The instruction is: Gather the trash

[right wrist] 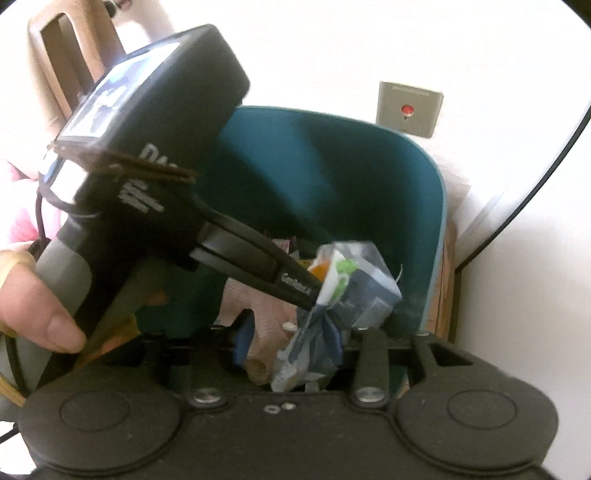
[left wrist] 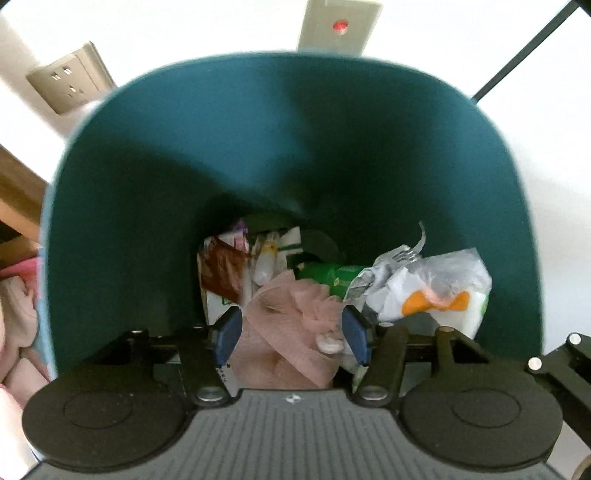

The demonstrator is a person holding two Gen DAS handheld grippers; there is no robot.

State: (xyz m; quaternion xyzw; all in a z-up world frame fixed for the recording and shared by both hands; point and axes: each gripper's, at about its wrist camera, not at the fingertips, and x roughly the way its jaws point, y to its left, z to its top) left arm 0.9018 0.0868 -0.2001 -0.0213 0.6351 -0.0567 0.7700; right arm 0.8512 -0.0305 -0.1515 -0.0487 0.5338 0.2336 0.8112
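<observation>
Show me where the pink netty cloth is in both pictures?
Left wrist view: the pink mesh cloth sits low in the middle, between the left gripper's blue pads, inside the teal bin.
Right wrist view: the pink mesh cloth is low and centre-left, behind a crumpled wrapper.
Shared landmark: the wall plate with the red dot above the bin.

- Left gripper (left wrist: 290, 332): two blue-padded fingers (left wrist: 227, 338), parted, pointing down into the bin.
- Deep teal plastic waste bin (left wrist: 155, 206): open top, curved inner wall fills most of the view.
- Crumpled pink mesh netting (left wrist: 291, 325): between the pads, lying on the trash heap; whether the pads press on it cannot be told.
- Clear plastic bag with orange print (left wrist: 436, 291): right of the netting.
- Green packet (left wrist: 328, 275): behind the netting.
- Brown-and-white carton (left wrist: 219, 277): at left.
- Beige wall socket plate (left wrist: 68, 83): upper left.
</observation>
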